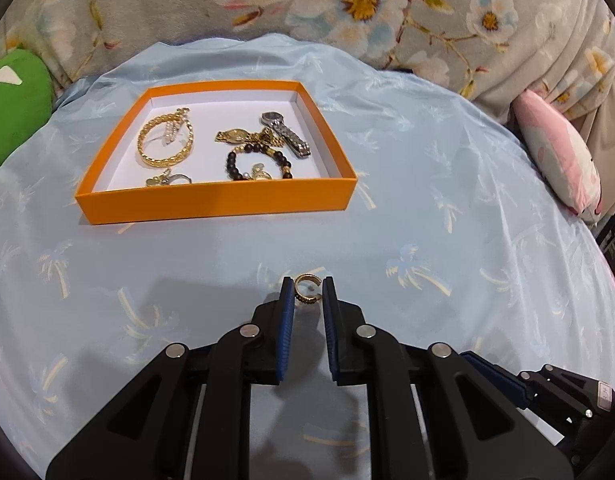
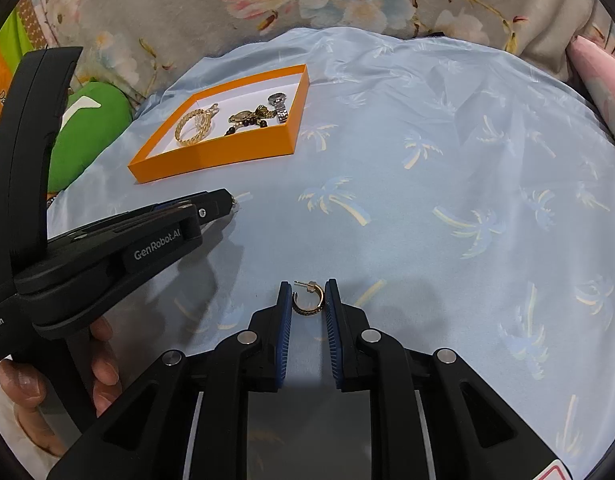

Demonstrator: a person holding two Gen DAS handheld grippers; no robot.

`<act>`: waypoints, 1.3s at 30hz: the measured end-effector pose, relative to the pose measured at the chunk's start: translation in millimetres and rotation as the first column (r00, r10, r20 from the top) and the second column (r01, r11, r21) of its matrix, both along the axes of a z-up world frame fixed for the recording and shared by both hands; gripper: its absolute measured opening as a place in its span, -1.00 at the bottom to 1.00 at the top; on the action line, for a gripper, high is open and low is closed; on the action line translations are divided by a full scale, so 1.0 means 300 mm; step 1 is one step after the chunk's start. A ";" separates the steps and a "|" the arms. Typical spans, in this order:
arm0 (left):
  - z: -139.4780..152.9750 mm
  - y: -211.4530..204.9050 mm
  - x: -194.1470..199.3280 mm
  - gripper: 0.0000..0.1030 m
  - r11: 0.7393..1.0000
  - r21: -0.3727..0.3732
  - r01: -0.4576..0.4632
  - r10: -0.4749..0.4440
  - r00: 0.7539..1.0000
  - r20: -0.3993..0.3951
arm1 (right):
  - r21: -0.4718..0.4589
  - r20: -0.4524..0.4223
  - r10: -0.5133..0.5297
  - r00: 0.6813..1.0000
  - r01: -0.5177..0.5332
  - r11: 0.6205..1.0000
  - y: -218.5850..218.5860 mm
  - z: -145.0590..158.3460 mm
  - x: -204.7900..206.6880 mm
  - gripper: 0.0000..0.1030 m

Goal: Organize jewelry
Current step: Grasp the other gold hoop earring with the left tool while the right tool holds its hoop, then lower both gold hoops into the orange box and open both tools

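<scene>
My left gripper point(image 1: 307, 286) is shut on a small gold hoop earring point(image 1: 306, 300), which stands upright between the blue pads just above the blue cloth. My right gripper point(image 2: 307, 285) is shut on a matching gold hoop earring point(image 2: 307, 309) whose post points up and left. An orange tray point(image 1: 215, 200) lies farther back on the cloth. It holds a gold chain bracelet point(image 1: 165, 140), a steel watch point(image 1: 285, 132), a black bead bracelet point(image 1: 259, 164) and other small gold pieces. In the right wrist view the left gripper point(image 2: 229, 200) points toward the tray point(image 2: 211, 152) from the left.
The light blue cloth with palm prints point(image 1: 427, 200) covers a bed. A floral blanket point(image 1: 347, 4) rises behind it, with a green cushion point(image 1: 15, 108) at the left and a pink pillow point(image 1: 559, 156) at the right. A hand point(image 2: 103, 364) holds the left gripper's handle.
</scene>
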State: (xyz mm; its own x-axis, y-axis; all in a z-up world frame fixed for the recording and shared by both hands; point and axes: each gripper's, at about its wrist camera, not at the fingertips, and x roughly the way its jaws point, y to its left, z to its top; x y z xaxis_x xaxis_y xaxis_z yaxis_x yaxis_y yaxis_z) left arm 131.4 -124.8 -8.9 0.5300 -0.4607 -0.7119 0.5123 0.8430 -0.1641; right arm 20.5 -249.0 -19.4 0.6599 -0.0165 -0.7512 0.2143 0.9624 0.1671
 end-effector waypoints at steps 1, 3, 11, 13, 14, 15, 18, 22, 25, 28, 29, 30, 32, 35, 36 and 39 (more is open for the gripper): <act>0.003 0.007 -0.002 -0.74 1.000 -0.007 -0.007 0.007 1.000 0.002 | 0.003 0.001 0.000 1.000 0.000 1.000 -0.001 0.000 0.000 -0.70; 0.006 0.023 -0.009 -0.74 1.000 -0.013 -0.021 0.021 1.000 0.006 | 0.007 0.003 0.000 1.000 0.000 1.000 -0.002 0.000 0.001 -0.70; 0.008 0.115 -0.063 -0.74 0.998 -0.027 -0.065 0.065 0.998 0.006 | 0.014 0.029 -0.007 1.000 0.007 1.000 -0.013 0.009 -0.009 -0.70; 0.010 0.138 -0.070 -0.74 0.997 -0.023 -0.076 0.077 0.997 0.007 | 0.011 0.040 -0.003 0.999 0.003 1.000 -0.010 0.017 -0.009 -0.70; 0.011 0.154 -0.072 -0.74 0.996 -0.020 -0.085 0.085 0.996 0.010 | 0.013 0.043 0.001 0.999 -0.001 1.000 -0.009 0.020 -0.008 -0.70; 0.013 0.164 -0.071 -0.74 0.996 -0.020 -0.091 0.091 0.996 0.011 | 0.020 0.048 0.007 0.999 -0.008 1.000 -0.008 0.025 -0.003 -0.70; 0.022 0.199 -0.052 -0.74 0.994 -0.023 -0.111 0.111 0.994 0.016 | 0.017 0.065 0.030 0.997 -0.031 0.999 -0.005 0.048 0.026 -0.70; 0.033 0.229 0.008 -0.73 0.991 -0.014 -0.137 0.137 0.990 0.030 | 0.012 0.084 0.065 0.994 -0.066 0.998 0.000 0.082 0.109 -0.70; 0.056 0.239 0.068 -0.73 0.987 -0.020 -0.156 0.157 0.986 0.053 | 0.013 0.104 0.082 0.991 -0.084 0.996 0.008 0.103 0.198 -0.70; 0.090 0.248 0.143 -0.73 0.983 -0.052 -0.176 0.179 0.981 0.072 | 0.010 0.127 0.092 0.988 -0.094 0.995 0.023 0.121 0.295 -0.70; 0.100 0.248 0.166 -0.73 0.981 -0.061 -0.182 0.187 0.979 0.080 | 0.012 0.138 0.092 0.986 -0.095 0.995 0.029 0.127 0.332 -0.70; 0.109 0.247 0.192 -0.73 0.980 -0.071 -0.188 0.193 0.977 0.086 | 0.014 0.146 0.093 0.985 -0.096 0.995 0.031 0.130 0.360 -0.70; 0.121 0.238 0.251 -0.73 0.977 -0.088 -0.196 0.204 0.974 0.096 | 0.026 0.154 0.095 0.984 -0.100 0.995 0.034 0.130 0.421 -0.70; 0.118 0.216 0.342 -0.73 0.974 -0.096 -0.206 0.215 0.972 0.096 | 0.028 0.163 0.095 0.982 -0.101 0.995 0.037 0.127 0.518 -0.70; 0.112 0.208 0.368 -0.73 0.973 -0.098 -0.207 0.216 0.972 0.092 | 0.027 0.166 0.096 0.981 -0.102 0.994 0.037 0.126 0.543 -0.70; 0.095 0.176 0.437 -0.73 0.975 -0.084 -0.204 0.211 0.973 0.090 | 0.016 0.172 0.102 0.980 -0.106 0.994 0.040 0.124 0.613 -0.70</act>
State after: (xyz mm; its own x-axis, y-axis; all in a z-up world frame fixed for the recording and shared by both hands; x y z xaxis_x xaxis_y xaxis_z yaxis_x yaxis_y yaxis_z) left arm 262.5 -72.1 19.6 0.6846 -0.3830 -0.6202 0.3444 0.9198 -0.1878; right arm 204.3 -236.8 17.9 0.7757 0.0763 -0.6264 0.0797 0.9729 0.2172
